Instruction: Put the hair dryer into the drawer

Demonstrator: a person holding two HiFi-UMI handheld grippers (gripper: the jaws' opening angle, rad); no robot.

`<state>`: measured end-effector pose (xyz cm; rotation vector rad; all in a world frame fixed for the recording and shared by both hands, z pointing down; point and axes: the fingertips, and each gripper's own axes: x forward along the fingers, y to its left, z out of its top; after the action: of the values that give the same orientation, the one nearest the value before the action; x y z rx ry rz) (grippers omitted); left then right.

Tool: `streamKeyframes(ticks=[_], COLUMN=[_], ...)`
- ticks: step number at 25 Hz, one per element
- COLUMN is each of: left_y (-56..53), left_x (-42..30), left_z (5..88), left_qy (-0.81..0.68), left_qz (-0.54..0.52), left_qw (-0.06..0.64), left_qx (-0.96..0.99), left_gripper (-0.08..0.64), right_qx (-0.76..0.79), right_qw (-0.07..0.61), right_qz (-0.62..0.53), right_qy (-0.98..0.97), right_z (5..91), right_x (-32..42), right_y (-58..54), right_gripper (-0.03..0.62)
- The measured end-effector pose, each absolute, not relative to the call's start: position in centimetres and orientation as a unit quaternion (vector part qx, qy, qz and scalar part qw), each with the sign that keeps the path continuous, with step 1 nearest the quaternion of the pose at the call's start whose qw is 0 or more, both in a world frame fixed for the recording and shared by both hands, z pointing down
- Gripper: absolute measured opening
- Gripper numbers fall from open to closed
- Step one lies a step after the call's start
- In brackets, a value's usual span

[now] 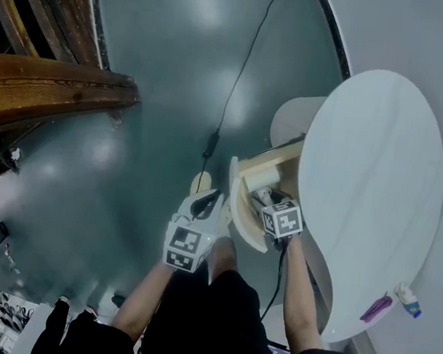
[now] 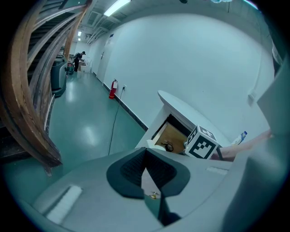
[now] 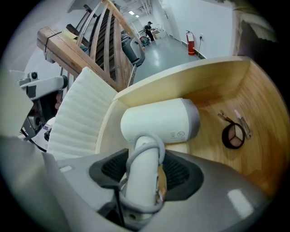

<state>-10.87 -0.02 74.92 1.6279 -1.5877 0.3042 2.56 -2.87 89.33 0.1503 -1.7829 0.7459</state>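
Here the right gripper clamped the hair dryer by its handle, which ran straight out from the jaws, barrel crosswise above the open drawer. The left gripper, closed and empty, stood farther off.

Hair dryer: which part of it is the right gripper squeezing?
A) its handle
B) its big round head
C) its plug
A: in the right gripper view the right gripper is shut on the white handle of the hair dryer, while the round head pokes out over the wooden drawer.
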Motion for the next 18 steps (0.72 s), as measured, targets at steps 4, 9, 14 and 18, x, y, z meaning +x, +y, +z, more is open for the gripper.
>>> streamKeyframes(ticks=[4, 9, 14, 18], left_y=[-0.1, -0.1, 0.0, 0.5], left_x=[-11.1, -11.0, -10.8, -10.8], left_z=[75.1, 75.1, 74.4, 73.7], left_qy=[-0.630, -0.631, -0.630, -0.631], left_qz=[0.123, 0.126, 0.122, 0.122], left_qw=[0.412, 0.411, 0.407, 0.404], left_qx=[0.647, 0.646, 0.650, 0.652], left_gripper=[0.006, 0.006, 0.006, 0.006], right_qx=[0.073, 0.065, 0.073, 0.081], right_qw=[0.568, 0.563, 0.561, 0.555], right_qz=[0.319, 0.330, 0.317, 0.309], right_qy=[-0.755, -0.755, -0.761, -0.768], right_z=[89.6, 89.3, 88.8, 87.8], right_x=[2.4, 2.4, 2.6, 2.8], right_y=[-3.1, -3.0, -2.9, -2.9], right_gripper=[0.239, 0.241, 0.244, 0.244])
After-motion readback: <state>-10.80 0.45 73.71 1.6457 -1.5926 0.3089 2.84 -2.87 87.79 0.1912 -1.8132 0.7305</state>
